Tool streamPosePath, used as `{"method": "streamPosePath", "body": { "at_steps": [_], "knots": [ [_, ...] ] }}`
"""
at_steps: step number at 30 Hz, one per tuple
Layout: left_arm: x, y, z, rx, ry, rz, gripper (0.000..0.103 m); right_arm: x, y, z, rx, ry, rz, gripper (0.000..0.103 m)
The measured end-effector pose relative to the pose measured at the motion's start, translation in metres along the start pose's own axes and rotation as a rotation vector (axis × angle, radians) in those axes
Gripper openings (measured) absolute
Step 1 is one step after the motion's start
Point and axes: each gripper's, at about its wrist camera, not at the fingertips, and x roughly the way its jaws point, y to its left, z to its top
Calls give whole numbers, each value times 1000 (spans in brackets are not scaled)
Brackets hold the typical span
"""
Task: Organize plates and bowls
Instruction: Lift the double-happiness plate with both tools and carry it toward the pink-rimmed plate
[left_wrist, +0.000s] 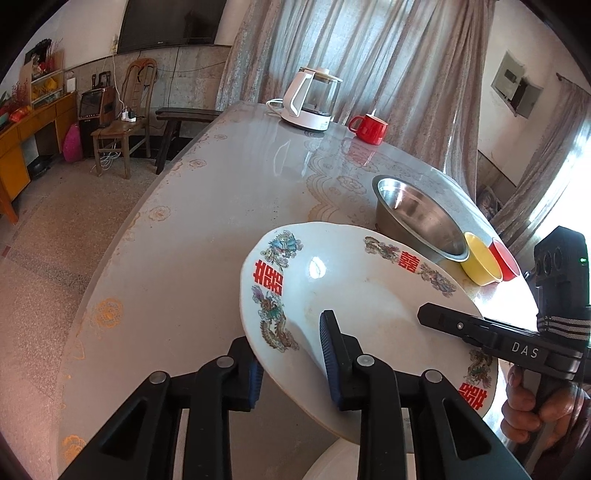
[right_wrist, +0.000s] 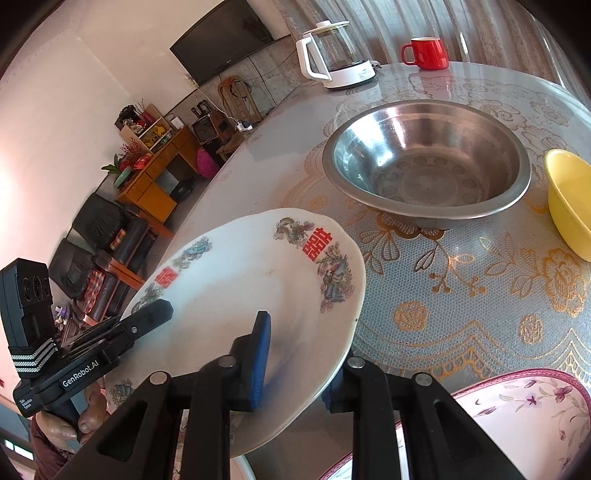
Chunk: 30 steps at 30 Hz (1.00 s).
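- Right gripper: jaws clamp the rim of a white ceramic plate with red characters and dragon motifs, held tilted.
- Left gripper: grips the opposite rim.
- Round stainless-steel basin: rests on the lace-patterned table behind.

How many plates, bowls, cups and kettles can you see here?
Plates: 2, the white dragon plate held in both tongs, and the pink flowered plate.
Bowls: 3, steel bowl, yellow bowl, red bowl.
Cups: 1, red mug.
Kettles: 1, glass kettle.
Total: 7.
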Motion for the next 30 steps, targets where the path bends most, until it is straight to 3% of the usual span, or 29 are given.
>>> {"method": "streamPosePath", "body": {
  "at_steps": [19,30],
  "knots": [
    [-50,-33,-22,8,-86,-11,30,-43,4,-20,-47,-61,27,22],
    [-67,-61,-42,32,-93,-68,30,-80,-1,-39,-56,-96,10,22]
  ]
}}
